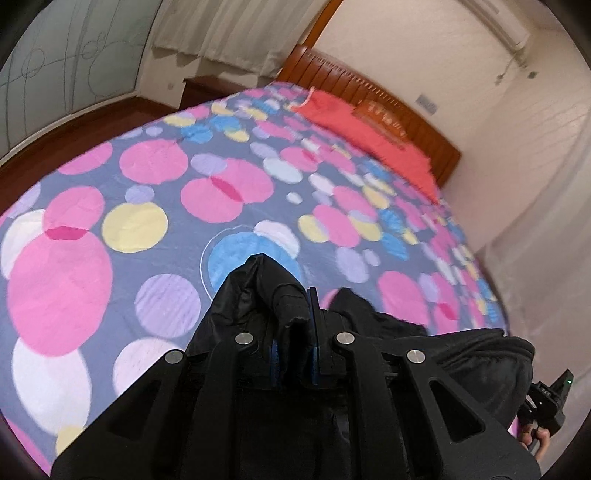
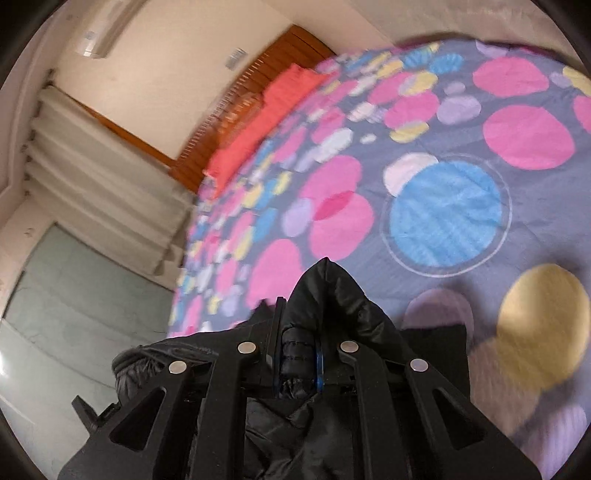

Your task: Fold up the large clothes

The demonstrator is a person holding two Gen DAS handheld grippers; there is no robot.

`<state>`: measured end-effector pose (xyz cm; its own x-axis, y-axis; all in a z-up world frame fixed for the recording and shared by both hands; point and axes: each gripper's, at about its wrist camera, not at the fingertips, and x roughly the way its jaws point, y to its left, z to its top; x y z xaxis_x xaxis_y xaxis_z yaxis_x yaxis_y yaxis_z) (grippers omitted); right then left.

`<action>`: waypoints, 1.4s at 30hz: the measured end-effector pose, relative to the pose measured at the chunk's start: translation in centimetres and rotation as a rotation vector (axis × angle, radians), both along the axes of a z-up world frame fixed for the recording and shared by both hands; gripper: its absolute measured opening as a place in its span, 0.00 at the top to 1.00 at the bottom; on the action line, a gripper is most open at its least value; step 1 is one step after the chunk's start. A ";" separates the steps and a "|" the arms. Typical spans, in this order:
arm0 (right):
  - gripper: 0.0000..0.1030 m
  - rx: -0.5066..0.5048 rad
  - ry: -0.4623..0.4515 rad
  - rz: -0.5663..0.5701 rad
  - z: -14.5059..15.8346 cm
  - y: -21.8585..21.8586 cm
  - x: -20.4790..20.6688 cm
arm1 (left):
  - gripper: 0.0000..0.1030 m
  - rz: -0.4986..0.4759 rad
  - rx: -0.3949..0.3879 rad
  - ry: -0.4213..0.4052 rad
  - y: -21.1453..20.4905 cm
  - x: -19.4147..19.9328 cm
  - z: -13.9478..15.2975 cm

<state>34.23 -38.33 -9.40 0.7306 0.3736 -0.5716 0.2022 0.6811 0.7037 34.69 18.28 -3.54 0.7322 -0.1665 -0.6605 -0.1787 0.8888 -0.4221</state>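
A black padded jacket bunches up around my left gripper, which is shut on a fold of it above the bed. The rest of the garment trails off to the right of that view. In the right wrist view the same black jacket peaks up over my right gripper, which is shut on a quilted edge of it. Both grippers hold the jacket above the spotted bedspread. The right gripper's black body and a hand show at the lower right of the left wrist view.
The bedspread is grey with pink, blue and yellow circles and covers a large bed. A red pillow lies against the wooden headboard. Curtains, a pale wall and an air conditioner surround the bed.
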 end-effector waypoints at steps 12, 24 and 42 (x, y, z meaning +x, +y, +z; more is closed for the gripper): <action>0.87 -0.026 0.157 0.003 -9.1 0.6 5.9 | 0.88 0.008 0.114 0.131 -1.0 6.3 -8.8; 0.35 0.038 0.057 0.008 -4.8 -1.4 3.7 | 0.33 -0.007 0.019 0.020 1.5 4.6 -4.0; 0.44 -0.605 -0.038 0.297 -0.7 22.2 4.2 | 0.32 -0.128 0.305 -0.003 -12.8 1.8 -5.3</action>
<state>38.41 -16.11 -10.07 0.6696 0.1839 -0.7196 -0.0717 0.9803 0.1838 36.50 5.44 -8.86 0.7201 -0.0527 -0.6919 -0.0563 0.9894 -0.1339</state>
